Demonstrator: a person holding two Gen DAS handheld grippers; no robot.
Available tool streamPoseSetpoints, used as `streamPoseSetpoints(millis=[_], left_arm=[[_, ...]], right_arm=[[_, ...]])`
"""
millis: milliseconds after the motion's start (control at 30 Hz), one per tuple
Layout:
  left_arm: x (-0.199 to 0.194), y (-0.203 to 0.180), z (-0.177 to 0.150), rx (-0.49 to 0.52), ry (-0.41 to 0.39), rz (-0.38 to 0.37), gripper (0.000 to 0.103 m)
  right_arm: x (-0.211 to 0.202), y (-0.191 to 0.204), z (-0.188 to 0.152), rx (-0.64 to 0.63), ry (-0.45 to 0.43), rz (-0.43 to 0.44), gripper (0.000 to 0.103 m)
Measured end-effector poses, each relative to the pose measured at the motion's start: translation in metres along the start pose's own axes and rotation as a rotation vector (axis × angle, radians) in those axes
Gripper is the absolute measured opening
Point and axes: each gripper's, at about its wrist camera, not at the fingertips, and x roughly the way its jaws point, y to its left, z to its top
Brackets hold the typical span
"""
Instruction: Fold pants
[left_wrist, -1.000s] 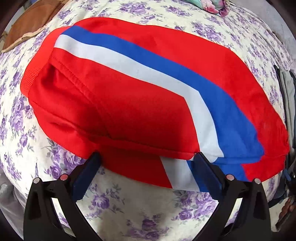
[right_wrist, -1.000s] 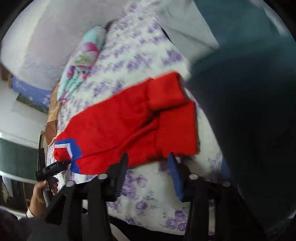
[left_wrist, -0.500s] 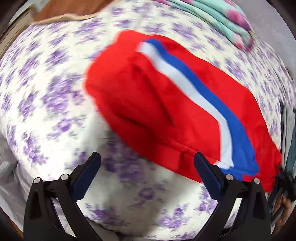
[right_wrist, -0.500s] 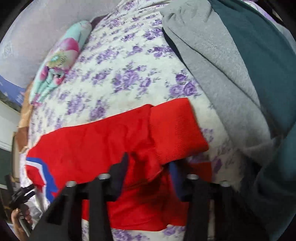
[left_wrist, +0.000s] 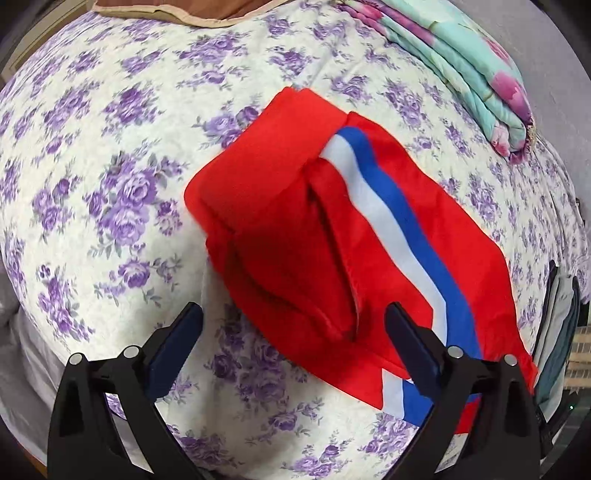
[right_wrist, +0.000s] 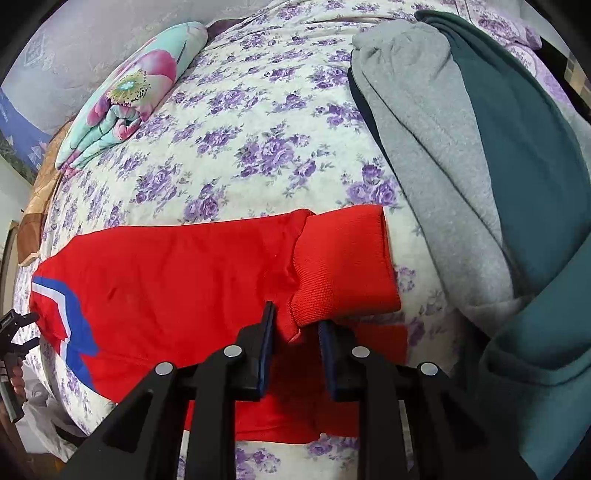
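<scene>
Red pants (left_wrist: 295, 240) with a white and blue side stripe lie folded on the floral bedspread (left_wrist: 110, 166). My left gripper (left_wrist: 293, 328) is open and empty, hovering at the near edge by the waistband end. In the right wrist view the pants (right_wrist: 166, 280) stretch leftward, with the ribbed red cuff (right_wrist: 343, 258) at the right. My right gripper (right_wrist: 295, 332) is nearly closed, pinching red fabric just below the cuff. The left gripper (right_wrist: 14, 328) shows at the far left edge there.
A folded floral blanket (left_wrist: 461, 66) lies at the back of the bed, also in the right wrist view (right_wrist: 125, 92). Grey (right_wrist: 424, 129) and dark green (right_wrist: 535, 166) garments are piled on the right. A brown cloth (left_wrist: 184, 9) lies at the far edge.
My left gripper has pulled back and swung toward the waistband end, staying open. My right gripper has moved in onto the cuff end and closed on the red fabric.
</scene>
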Motion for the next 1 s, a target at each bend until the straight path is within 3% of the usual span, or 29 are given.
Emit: streamPoseSetpoints(millis=[67, 100, 233, 300, 433, 533, 633, 700, 933, 1000], left_arm=[[0.003, -0.004, 0.003, 0.001, 0.023, -0.031, 0.071], [0.005, -0.005, 0.004, 0.005, 0.045, -0.046, 0.067], [0.023, -0.004, 0.015, 0.005, 0.103, -0.021, 0.066], [0.023, 0.001, 0.02, -0.033, 0.104, -0.051, 0.066], [0.019, 0.0, 0.03, -0.057, 0.097, -0.078, 0.054], [0.011, -0.004, 0.03, -0.038, 0.099, -0.049, 0.055], [0.008, -0.002, 0.026, -0.032, 0.108, 0.002, 0.066], [0.002, 0.006, 0.024, -0.037, 0.101, 0.014, 0.068], [-0.013, 0.012, 0.021, -0.055, 0.083, -0.073, 0.067], [-0.01, 0.006, 0.024, -0.04, 0.079, -0.076, 0.061]], right_arm=[[-0.002, -0.003, 0.0, 0.023, -0.014, 0.038, 0.023], [-0.002, -0.004, 0.0, 0.027, -0.016, 0.051, 0.024], [-0.002, -0.004, 0.0, 0.025, -0.011, 0.065, 0.025], [-0.003, -0.005, -0.001, 0.043, -0.01, 0.088, 0.025], [-0.005, -0.006, -0.003, 0.048, -0.012, 0.098, 0.025], [-0.003, -0.007, -0.005, 0.056, -0.006, 0.101, 0.025], [-0.002, -0.009, -0.006, 0.061, -0.002, 0.103, 0.025], [-0.001, -0.009, -0.007, 0.062, 0.0, 0.103, 0.025], [0.003, -0.004, -0.006, 0.038, 0.016, 0.094, 0.027], [0.003, -0.002, -0.006, 0.028, 0.021, 0.091, 0.029]])
